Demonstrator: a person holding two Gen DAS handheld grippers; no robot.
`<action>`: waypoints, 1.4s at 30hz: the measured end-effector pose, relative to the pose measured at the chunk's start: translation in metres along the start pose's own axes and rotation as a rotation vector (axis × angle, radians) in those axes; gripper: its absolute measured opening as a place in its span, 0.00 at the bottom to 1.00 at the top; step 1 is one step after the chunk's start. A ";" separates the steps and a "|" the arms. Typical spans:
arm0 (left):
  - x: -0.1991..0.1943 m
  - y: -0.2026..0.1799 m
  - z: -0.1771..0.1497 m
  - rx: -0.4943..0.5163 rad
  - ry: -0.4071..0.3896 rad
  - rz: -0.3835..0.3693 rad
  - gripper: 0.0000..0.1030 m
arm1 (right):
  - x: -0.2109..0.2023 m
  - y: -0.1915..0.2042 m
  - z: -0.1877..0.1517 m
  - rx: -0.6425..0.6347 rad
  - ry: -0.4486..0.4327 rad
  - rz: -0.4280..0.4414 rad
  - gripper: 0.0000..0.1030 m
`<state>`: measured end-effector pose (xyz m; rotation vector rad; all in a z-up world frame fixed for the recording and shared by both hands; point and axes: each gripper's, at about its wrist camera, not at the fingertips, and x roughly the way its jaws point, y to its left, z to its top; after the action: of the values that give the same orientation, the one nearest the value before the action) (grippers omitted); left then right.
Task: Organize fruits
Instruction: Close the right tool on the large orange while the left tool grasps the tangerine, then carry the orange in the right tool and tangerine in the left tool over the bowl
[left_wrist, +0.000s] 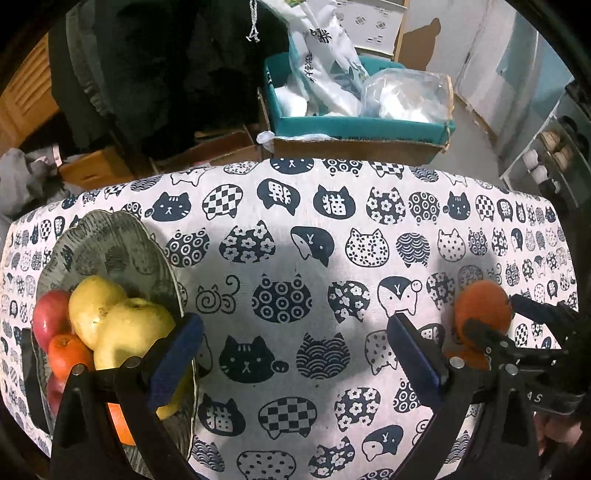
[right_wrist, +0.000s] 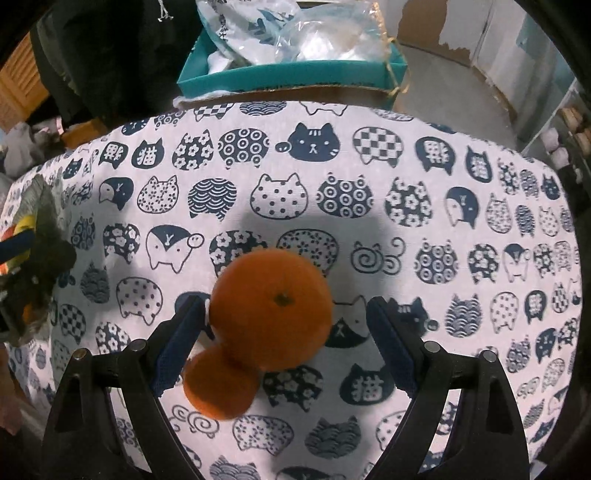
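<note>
Right wrist view: right gripper spread wide, blue pads either side of a large orange without visible contact on the right pad; left pad close to or touching the fruit, not resolvable. Nothing clamped. Small orange just below and in front, touching the large one, both resting on the cat-print tablecloth near the worktop's near edge, roughly mid-width. Stem scar of the large orange turned upward.

Left wrist view: left gripper likewise wide open, nothing between its fingers, only bare cloth. Left finger overlapping the rim of a grey leaf-shaped plate at the worktop's left edge. On the plate: two yellow apples, a red apple, a small orange and further orange fruit partly hidden behind the finger.

Shown only in the left view: plate contents in full, and the right gripper seen from the side, low at the large orange.

Shown only in the right view: the second, smaller orange in full, and the gap at the right pad. Plate reduced there to a dark sliver at the left edge, with the left gripper's blue fingertip beside it.

Beyond the far edge in both views: a teal box holding plastic bags.
</note>
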<state>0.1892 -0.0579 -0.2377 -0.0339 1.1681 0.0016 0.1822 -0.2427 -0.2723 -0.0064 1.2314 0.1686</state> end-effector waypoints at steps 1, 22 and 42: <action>0.000 -0.001 -0.001 0.001 0.001 -0.001 0.98 | 0.003 0.000 0.001 -0.003 0.001 0.002 0.85; -0.007 -0.038 -0.003 0.041 0.005 -0.113 0.98 | -0.035 -0.033 -0.016 0.085 -0.079 -0.042 0.65; 0.004 -0.121 -0.046 0.209 0.093 -0.177 0.96 | -0.058 -0.085 -0.080 0.206 -0.086 -0.085 0.65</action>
<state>0.1508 -0.1803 -0.2566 0.0477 1.2495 -0.2812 0.0993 -0.3411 -0.2517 0.1263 1.1556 -0.0324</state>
